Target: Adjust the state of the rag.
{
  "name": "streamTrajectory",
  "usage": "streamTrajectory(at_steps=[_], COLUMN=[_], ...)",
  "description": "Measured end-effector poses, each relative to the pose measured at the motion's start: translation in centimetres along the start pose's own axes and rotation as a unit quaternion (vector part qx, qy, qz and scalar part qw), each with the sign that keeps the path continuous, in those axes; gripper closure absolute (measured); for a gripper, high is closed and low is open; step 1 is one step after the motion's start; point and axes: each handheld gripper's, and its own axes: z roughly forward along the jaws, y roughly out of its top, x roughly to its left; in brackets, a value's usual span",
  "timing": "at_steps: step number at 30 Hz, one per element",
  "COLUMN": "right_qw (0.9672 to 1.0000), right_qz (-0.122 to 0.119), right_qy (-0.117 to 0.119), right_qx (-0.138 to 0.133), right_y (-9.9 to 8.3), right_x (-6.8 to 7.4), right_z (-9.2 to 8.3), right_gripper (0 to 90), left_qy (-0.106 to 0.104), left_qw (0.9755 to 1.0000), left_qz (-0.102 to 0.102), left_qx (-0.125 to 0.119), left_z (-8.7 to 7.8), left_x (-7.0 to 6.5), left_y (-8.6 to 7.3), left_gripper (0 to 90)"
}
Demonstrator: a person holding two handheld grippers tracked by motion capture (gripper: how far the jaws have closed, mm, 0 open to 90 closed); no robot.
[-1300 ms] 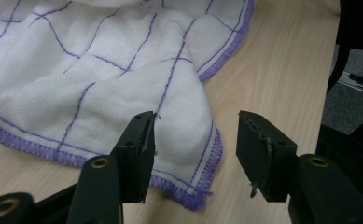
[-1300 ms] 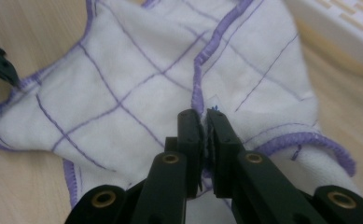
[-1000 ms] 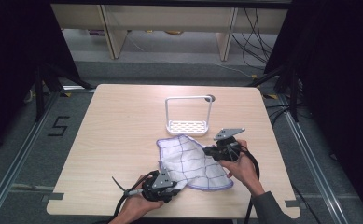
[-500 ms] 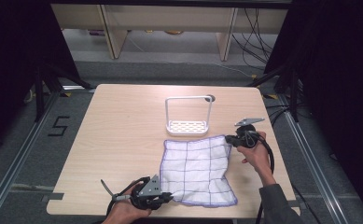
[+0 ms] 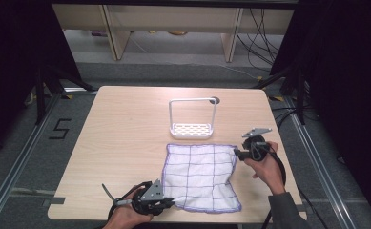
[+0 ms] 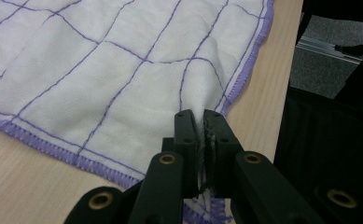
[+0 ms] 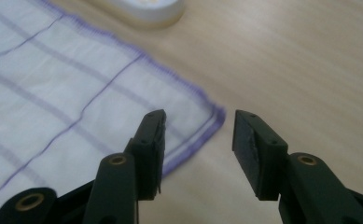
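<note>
A white cloth (image 5: 200, 174) with purple grid lines and a purple hem lies spread flat on the wooden table (image 5: 126, 143). At the near edge my left gripper (image 5: 170, 202) is shut on the cloth's near left corner. In the left gripper view the jaws (image 6: 202, 119) pinch a fold of the cloth (image 6: 100, 70). My right gripper (image 5: 235, 153) sits at the cloth's far right corner. Its jaws have just been opening and now stand apart (image 7: 198, 126). The cloth's corner (image 7: 216, 114) rests on the table below the gap, touched by neither pad.
A white wire rack (image 5: 192, 121) with a perforated base stands just beyond the cloth's far edge; its base (image 7: 146, 7) shows at the top of the right gripper view. Bare tabletop spreads to the left. The table's front edge runs just behind my left gripper.
The bunched cloth has been pulled out flat. My right gripper moved right and away with its corner, then opened and let it go. My left gripper drew back slightly, still holding its corner.
</note>
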Motion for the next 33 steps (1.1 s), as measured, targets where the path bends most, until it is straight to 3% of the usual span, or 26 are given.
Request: streamTrajectory(at_steps=[3, 4, 5, 6, 8, 9, 11, 17, 19, 20, 22, 23, 24, 25, 30, 32, 33], right_qw=[0.9999, 0.999, 0.9985, 0.9985, 0.9976, 0.9979, 0.9971, 0.9958, 0.996, 0.9961, 0.9966, 0.9953, 0.9955, 0.9959, 0.9962, 0.9963, 0.9968], right_qz=[0.001, 0.018, 0.019, 0.009, 0.028, 0.023, 0.034, 0.009, 0.003, -0.012, -0.017, -0.03, -0.024, -0.041, -0.033, -0.036, -0.021], right_qy=[0.014, 0.038, 0.049, 0.054, 0.06, 0.06, 0.066, 0.086, 0.084, 0.079, 0.073, 0.082, 0.081, 0.071, 0.065, 0.063, 0.064], right_qx=[-0.003, 0.015, 0.013, 0.008, 0.017, 0.013, 0.019, 0.028, 0.031, 0.039, 0.035, 0.041, 0.043, 0.039, 0.048, 0.045, 0.043], right_y=[-1.4, -3.2, -3.8, -4.4, -5.5, -6.0, -6.8, -7.5, -7.6, -7.7, -7.9, -8.1, -8.1, -8.2, -8.9, -9.1, -9.4], right_x=[1.0, 2.5, 2.9, 3.2, 4.1, 4.3, 5.0, 6.8, 7.1, 7.3, 7.5, 7.5, 7.6, 7.5, 6.9, 6.7, 6.7], right_z=[-0.8, -2.0, -2.1, -2.3, -3.0, -2.9, -2.8, -2.3, -2.2, -1.8, -1.5, -1.7, -1.9, -1.9, -3.3, -3.3, -3.5], right_gripper=[54.4, 55.0, 55.1, 55.7, 56.8, 57.3, 57.7, 59.6, 60.7, 66.6, 68.8, 79.8, 82.4, 84.5, 86.5, 86.5, 86.2], left_qy=[0.0, -0.002, -0.003, 0.001, -0.003, -0.001, -0.001, -0.005, -0.003, 0.0, -0.005, -0.004, -0.004, -0.004, -0.015, -0.017, -0.024], left_qw=[1.0, 1.0, 1.0, 1.0, 1.0, 1.0, 1.0, 1.0, 1.0, 0.9999, 0.9999, 0.9999, 0.9998, 0.9998, 0.9998, 0.9997, 0.9996], left_qz=[-0.004, 0.001, -0.003, 0.007, 0.0, 0.002, 0.001, 0.002, 0.004, 0.002, 0.005, 0.011, 0.012, 0.012, 0.001, 0.009, 0.01], left_qx=[-0.001, -0.002, -0.002, 0.005, -0.001, 0.001, 0.0, 0.003, 0.006, 0.014, 0.007, 0.011, 0.012, 0.014, 0.01, 0.014, 0.013], left_z=[0.0, 0.1, 0.1, 0.0, 0.1, 0.1, 0.1, 0.2, 0.2, 0.1, 0.2, 0.2, 0.2, 0.2, 0.1, 0.2, 0.6], left_x=[-0.1, -0.1, -0.2, -0.1, -0.2, -0.3, -0.4, -0.3, -0.3, -0.4, -0.4, -0.3, -0.3, -0.4, -1.0, -1.1, -1.5], left_y=[0.0, 0.0, 0.0, 0.0, 0.0, 0.0, 0.0, -0.1, 0.0, 0.0, 0.0, -0.1, -0.1, -0.1, -0.4, -0.4, -0.3], left_gripper=[84.0, 83.9, 83.9, 83.9, 83.8, 83.8, 83.7, 83.6, 83.6, 83.6, 83.6, 83.7, 83.7, 83.7, 83.5, 82.7, 81.8])
